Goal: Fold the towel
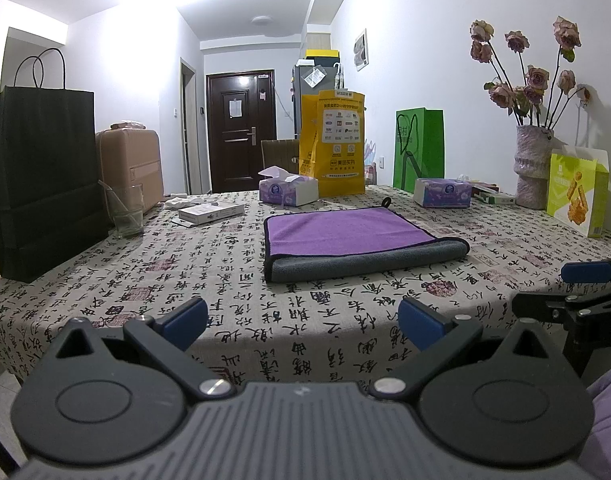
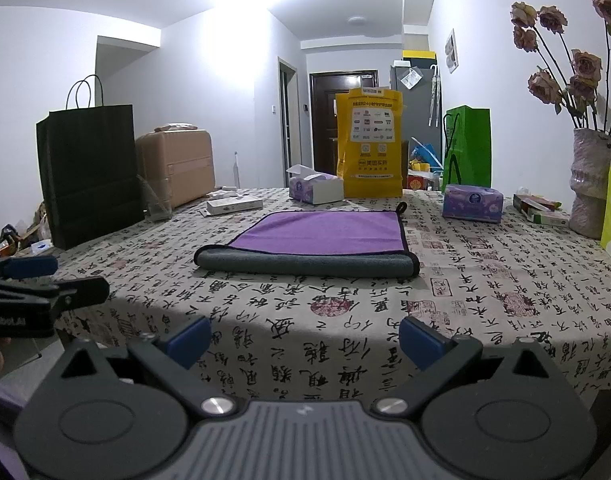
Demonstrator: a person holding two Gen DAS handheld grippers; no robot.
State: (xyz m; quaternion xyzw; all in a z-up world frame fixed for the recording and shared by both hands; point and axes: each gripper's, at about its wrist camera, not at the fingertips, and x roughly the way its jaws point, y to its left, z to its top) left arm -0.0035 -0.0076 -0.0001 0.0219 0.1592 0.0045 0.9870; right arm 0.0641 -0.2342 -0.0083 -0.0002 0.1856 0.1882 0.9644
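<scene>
A towel, purple on top and grey underneath (image 1: 345, 234), lies folded over once on the printed tablecloth (image 1: 225, 280), its rounded grey fold facing me. It also shows in the right wrist view (image 2: 321, 236). My left gripper (image 1: 303, 320) is open and empty, held back at the table's near edge, well short of the towel. My right gripper (image 2: 305, 338) is open and empty too, also at the near edge. Each gripper shows in the other's view: the right one at the right edge (image 1: 565, 288), the left one at the left edge (image 2: 45, 280).
On the table stand a black paper bag (image 1: 41, 176), a glass (image 1: 127, 212), a flat white box (image 1: 211, 212), two tissue packs (image 1: 287, 190) (image 1: 443, 192), a yellow bag (image 1: 339, 144), a green bag (image 1: 419, 148), a vase of dried roses (image 1: 533, 164) and a snack box (image 1: 577, 192). A suitcase (image 1: 131, 164) stands beyond.
</scene>
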